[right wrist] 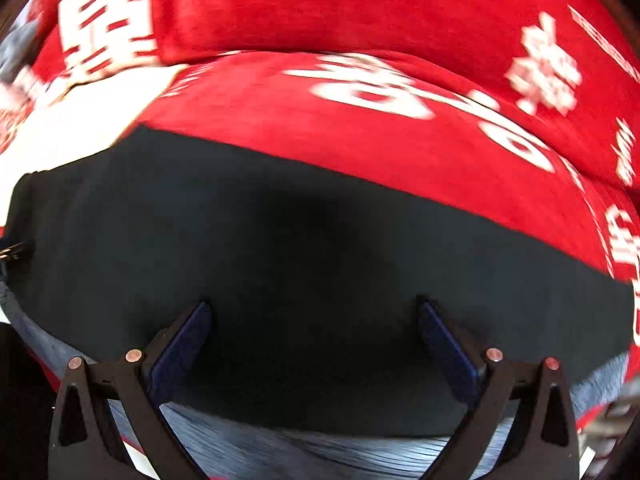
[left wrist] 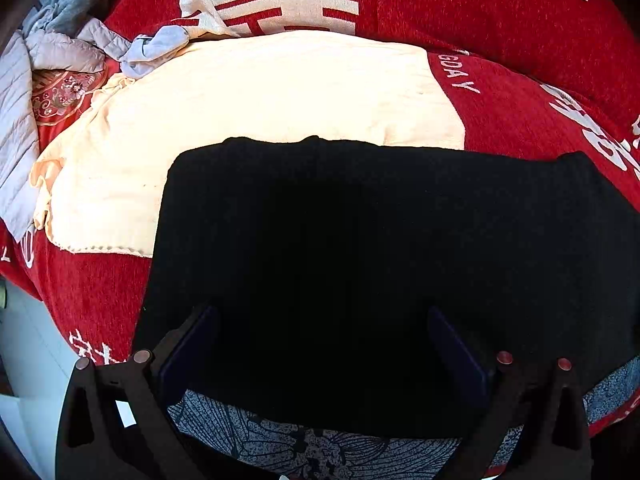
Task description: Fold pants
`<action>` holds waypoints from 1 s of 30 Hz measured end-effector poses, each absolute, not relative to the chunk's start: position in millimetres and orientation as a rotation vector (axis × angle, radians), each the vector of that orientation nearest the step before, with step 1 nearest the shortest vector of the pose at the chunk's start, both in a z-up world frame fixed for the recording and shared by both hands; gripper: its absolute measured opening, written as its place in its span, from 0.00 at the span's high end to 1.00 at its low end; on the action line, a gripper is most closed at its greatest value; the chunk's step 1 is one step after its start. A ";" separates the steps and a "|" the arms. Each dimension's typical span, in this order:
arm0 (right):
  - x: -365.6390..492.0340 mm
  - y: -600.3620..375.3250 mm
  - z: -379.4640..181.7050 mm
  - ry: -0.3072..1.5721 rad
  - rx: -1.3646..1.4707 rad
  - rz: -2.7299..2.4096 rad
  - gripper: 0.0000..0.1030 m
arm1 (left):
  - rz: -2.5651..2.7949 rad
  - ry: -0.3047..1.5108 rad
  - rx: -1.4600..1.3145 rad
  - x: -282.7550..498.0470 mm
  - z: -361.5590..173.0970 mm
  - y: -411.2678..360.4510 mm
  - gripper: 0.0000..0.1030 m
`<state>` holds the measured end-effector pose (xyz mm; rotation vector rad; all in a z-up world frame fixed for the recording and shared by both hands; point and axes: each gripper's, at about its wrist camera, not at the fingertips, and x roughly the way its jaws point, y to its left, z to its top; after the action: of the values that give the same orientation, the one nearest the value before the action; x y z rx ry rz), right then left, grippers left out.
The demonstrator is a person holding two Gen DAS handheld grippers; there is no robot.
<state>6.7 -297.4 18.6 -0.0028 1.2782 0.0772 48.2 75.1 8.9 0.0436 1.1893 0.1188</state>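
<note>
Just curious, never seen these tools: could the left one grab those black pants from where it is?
Probably yes. The left gripper is open, its fingers spread right over the black pants, nothing lying between.

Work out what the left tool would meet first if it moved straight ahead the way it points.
Probably the flat black fabric pants: they fill the line ahead of the open left tool. Depth is unclear; the cream cloth lies beyond.
</note>
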 end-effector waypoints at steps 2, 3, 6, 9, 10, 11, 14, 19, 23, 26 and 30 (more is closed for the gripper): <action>-0.9 -324.8 17.4 1.281 0.005 0.029 0.01 | 0.118 1.186 0.044 47.7 8.8 75.1 0.00; -4.6 -340.0 17.0 1.279 0.025 0.012 0.01 | 0.118 1.185 0.044 46.8 9.0 75.4 0.00; -10.5 -367.3 17.0 1.272 0.018 -0.027 0.01 | 0.122 1.193 0.045 47.5 9.6 75.1 0.00; -16.3 -396.0 15.3 1.278 0.059 -0.049 0.01 | 0.136 1.211 0.043 47.6 13.2 73.3 0.00; -16.3 -405.1 13.4 1.275 0.085 -0.052 0.01 | 0.134 1.220 0.031 47.2 15.5 71.7 0.00; -18.3 -410.9 14.0 1.271 0.092 -0.051 0.01 | 0.105 1.225 0.009 45.4 19.7 65.5 0.00; -23.5 -430.1 11.5 1.268 0.045 -0.096 0.01 | 0.047 1.221 0.037 40.5 27.4 33.5 0.00; -34.1 -483.5 9.8 1.238 0.142 -0.099 0.01 | -0.085 1.252 0.127 35.1 23.8 -51.5 0.00; -41.9 -525.5 7.3 1.232 0.140 -0.153 0.01 | -0.137 1.261 0.217 31.1 15.9 -121.3 0.00; -52.3 -563.5 6.4 1.221 0.162 -0.207 0.01 | -0.163 1.262 0.238 33.0 17.1 -159.1 0.00; -67.2 -588.0 9.7 1.218 0.079 -0.282 0.00 | -0.209 1.270 0.283 35.4 17.2 -207.1 0.00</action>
<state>-67.2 -588.0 9.7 0.0793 1.2178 -0.2819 35.4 -207.1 17.2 0.2833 1.2700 -0.2095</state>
